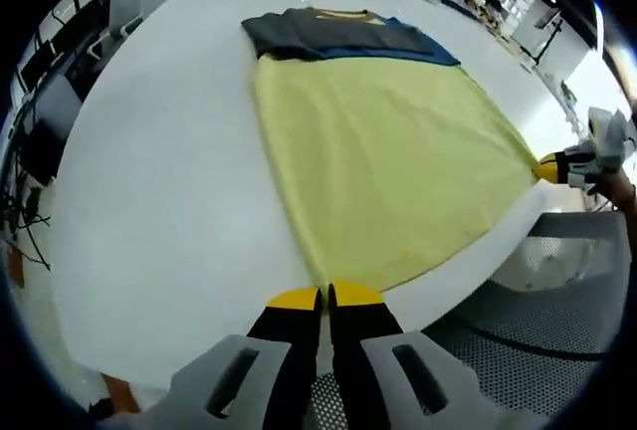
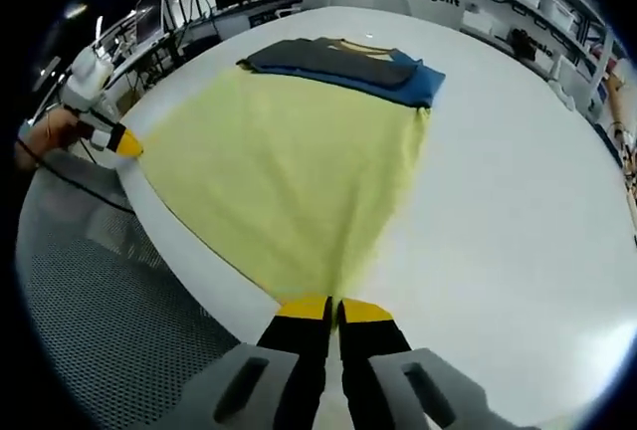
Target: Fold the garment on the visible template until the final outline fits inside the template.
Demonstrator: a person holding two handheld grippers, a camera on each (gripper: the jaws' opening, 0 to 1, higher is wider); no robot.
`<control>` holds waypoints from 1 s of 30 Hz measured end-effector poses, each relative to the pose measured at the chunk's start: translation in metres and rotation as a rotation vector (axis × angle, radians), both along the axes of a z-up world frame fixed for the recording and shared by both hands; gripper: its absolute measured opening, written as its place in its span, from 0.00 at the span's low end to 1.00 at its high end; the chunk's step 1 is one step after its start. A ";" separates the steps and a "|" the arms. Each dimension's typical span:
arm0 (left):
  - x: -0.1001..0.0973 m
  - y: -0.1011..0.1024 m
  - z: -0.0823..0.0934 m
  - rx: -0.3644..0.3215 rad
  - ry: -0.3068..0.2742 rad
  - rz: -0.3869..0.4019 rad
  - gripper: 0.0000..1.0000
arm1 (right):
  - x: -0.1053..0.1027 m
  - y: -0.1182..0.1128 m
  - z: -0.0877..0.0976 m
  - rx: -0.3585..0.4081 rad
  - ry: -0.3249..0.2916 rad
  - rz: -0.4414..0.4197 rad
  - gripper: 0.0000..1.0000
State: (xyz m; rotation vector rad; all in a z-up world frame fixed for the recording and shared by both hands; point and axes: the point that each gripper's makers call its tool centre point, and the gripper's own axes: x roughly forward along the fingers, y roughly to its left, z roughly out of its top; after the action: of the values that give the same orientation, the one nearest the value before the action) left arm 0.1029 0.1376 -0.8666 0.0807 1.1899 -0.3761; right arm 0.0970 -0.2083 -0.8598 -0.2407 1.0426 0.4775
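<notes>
Yellow garment (image 1: 388, 166) lies spread flat on the white table (image 1: 159, 201), its near hem at the table's edge where I am holding it. In the left gripper view my left gripper (image 1: 326, 297) has its yellow-tipped jaws pressed together on one corner of that hem, the cloth pinched between them. In the right gripper view my right gripper (image 2: 334, 306) does the same at the other corner, jaws closed on the fabric, which runs away from the tips in a taut crease. Each view also catches the opposite gripper at the far corner of the hem, at the table's edge.

Beyond the yellow cloth, at its far end, sits a pile of folded clothes (image 1: 338, 34): dark grey pieces over a blue one, touching or overlapping the yellow edge. I cannot make out a template outline on the table. A mesh chair seat (image 2: 109, 311) sits below the table edge near me.
</notes>
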 end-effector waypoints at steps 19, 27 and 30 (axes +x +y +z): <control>-0.031 0.001 -0.001 0.022 0.079 -0.078 0.03 | -0.030 0.003 0.008 0.060 0.095 0.012 0.00; -0.035 0.002 0.000 0.018 0.081 -0.034 0.03 | -0.032 0.004 0.012 0.084 0.105 0.006 0.00; -0.033 0.002 0.006 0.016 0.070 -0.024 0.03 | -0.022 0.002 0.021 0.111 0.064 -0.035 0.00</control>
State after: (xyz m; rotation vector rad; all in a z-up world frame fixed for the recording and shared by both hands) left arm 0.0698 0.1392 -0.8609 0.0964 1.2626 -0.3931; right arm 0.0754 -0.2062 -0.8388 -0.1094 1.0772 0.5121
